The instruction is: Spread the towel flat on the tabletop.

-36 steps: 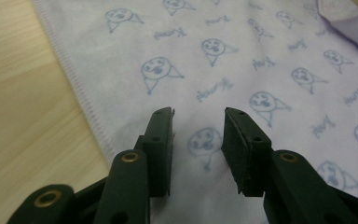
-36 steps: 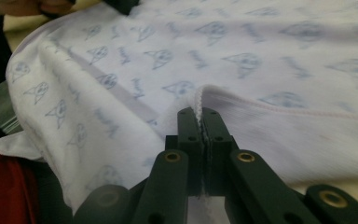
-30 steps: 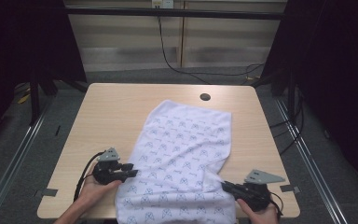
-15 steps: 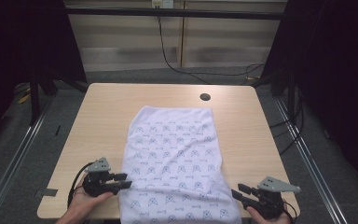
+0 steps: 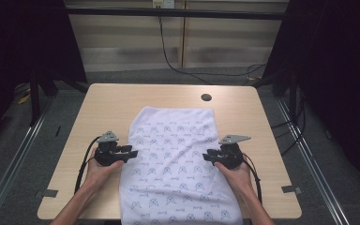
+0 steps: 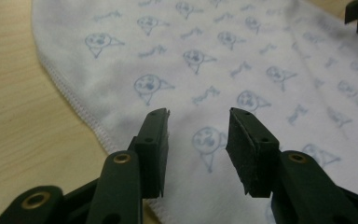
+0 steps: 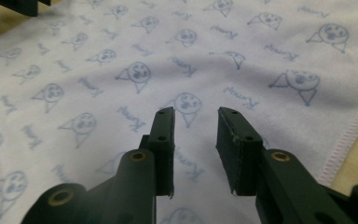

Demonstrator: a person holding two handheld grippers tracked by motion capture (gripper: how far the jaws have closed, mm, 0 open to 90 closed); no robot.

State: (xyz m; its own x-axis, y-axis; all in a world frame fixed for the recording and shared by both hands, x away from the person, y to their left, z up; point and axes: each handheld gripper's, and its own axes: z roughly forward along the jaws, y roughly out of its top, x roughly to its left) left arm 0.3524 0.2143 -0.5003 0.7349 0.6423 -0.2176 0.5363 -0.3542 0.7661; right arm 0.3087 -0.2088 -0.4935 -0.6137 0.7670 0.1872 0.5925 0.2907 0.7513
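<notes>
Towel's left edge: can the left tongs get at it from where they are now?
Probably yes. The left tongs stand open just over the towel, with its stitched left edge lying flat on the bare table right beside them. Nothing lies between the tongs and that hem.

We list a light wooden table with a dark round grommet hole; black cable behind.
</notes>
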